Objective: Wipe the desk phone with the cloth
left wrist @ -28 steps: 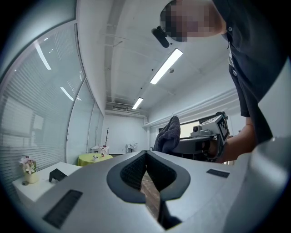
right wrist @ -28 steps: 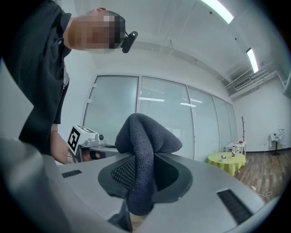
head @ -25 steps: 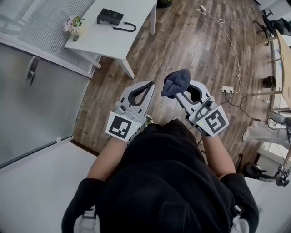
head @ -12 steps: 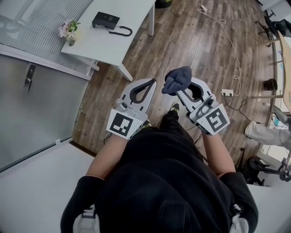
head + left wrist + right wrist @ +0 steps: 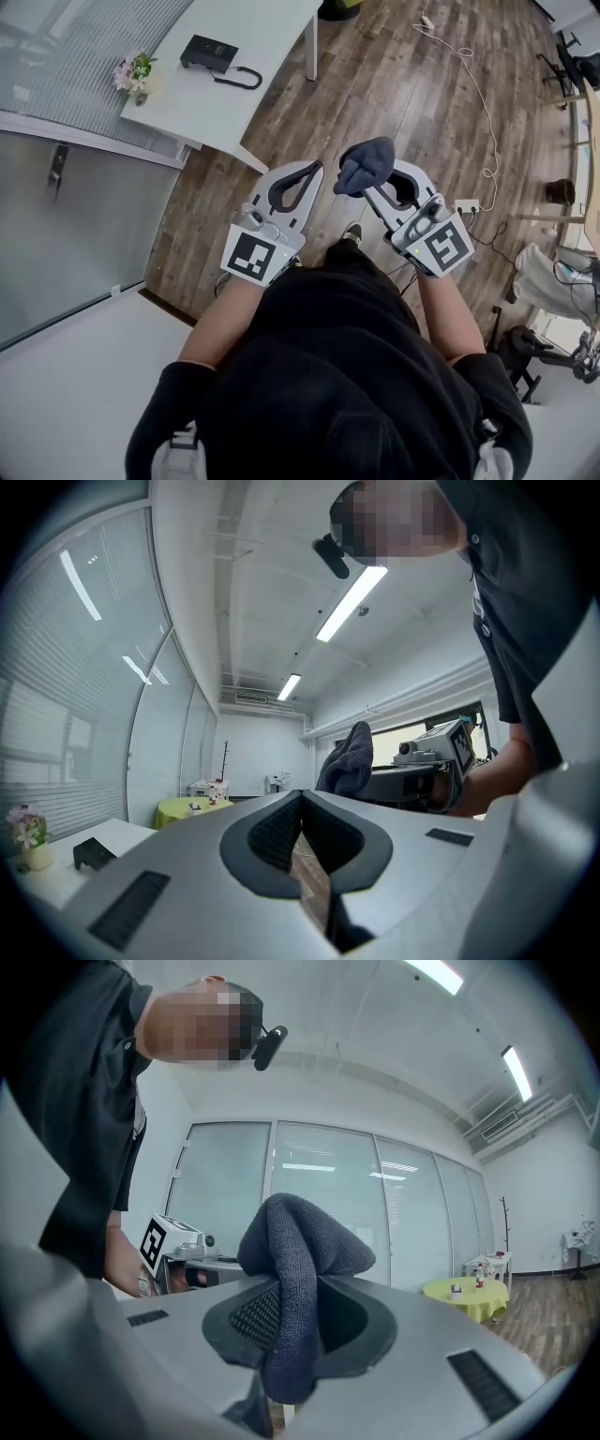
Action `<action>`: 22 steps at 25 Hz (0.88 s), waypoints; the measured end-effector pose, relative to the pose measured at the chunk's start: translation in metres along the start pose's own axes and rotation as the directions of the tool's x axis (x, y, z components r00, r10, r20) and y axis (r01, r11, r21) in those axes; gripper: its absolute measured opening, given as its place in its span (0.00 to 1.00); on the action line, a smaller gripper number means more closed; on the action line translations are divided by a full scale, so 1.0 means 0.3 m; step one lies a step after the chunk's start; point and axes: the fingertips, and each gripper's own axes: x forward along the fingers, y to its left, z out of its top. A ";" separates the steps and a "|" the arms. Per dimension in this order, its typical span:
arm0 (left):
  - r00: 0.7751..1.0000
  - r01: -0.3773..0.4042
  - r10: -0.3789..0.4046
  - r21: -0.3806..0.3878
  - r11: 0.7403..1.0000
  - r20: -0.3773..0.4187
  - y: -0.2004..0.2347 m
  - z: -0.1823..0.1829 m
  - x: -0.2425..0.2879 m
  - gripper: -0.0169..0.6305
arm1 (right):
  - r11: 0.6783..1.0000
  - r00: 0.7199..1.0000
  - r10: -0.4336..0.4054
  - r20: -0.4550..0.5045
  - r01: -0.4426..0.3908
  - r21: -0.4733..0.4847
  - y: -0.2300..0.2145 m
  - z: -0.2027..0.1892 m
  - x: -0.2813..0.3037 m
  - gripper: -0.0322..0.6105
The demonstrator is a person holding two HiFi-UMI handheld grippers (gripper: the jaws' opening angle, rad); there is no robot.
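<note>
Black and low, the desk phone (image 5: 208,50) sat on the white table (image 5: 267,37), far ahead of the person. Its black cord (image 5: 239,77) curled beside it, and a small pot of flowers (image 5: 132,71) stood near the table's edge. Nothing touched it. The dark blue cloth (image 5: 366,165) was bunched in the right gripper (image 5: 372,190), whose jaws were clamped on its folds with a wad standing above the tips. The left gripper (image 5: 312,172) had its jaws pressed together on nothing. Both hung over the wooden floor (image 5: 394,84), well apart from the table. The step looked like the approach. It would go best with a firm clamp, the free wad rather than the jaw tips laid on the phone, and the empty gripper steadying the body.
</note>
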 end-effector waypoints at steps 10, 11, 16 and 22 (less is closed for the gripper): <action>0.999 -0.047 0.047 -0.004 0.999 -0.007 -0.038 0.007 0.218 0.04 | 0.999 0.999 0.048 -0.002 -0.048 0.018 -0.223 -0.007 -0.078 0.19; 0.999 -0.047 0.047 -0.013 0.999 -0.009 -0.044 0.006 0.239 0.04 | 0.998 0.999 0.055 0.001 -0.055 0.017 -0.242 -0.002 -0.089 0.19; 0.999 -0.048 0.047 -0.020 0.999 -0.027 -0.094 -0.002 0.339 0.04 | 0.997 0.997 0.076 0.012 -0.076 0.019 -0.337 0.011 -0.147 0.19; 0.998 -0.058 0.058 -0.009 0.998 -0.021 -0.131 -0.003 0.442 0.04 | 0.997 0.997 0.081 0.016 -0.081 0.008 -0.421 0.000 -0.182 0.19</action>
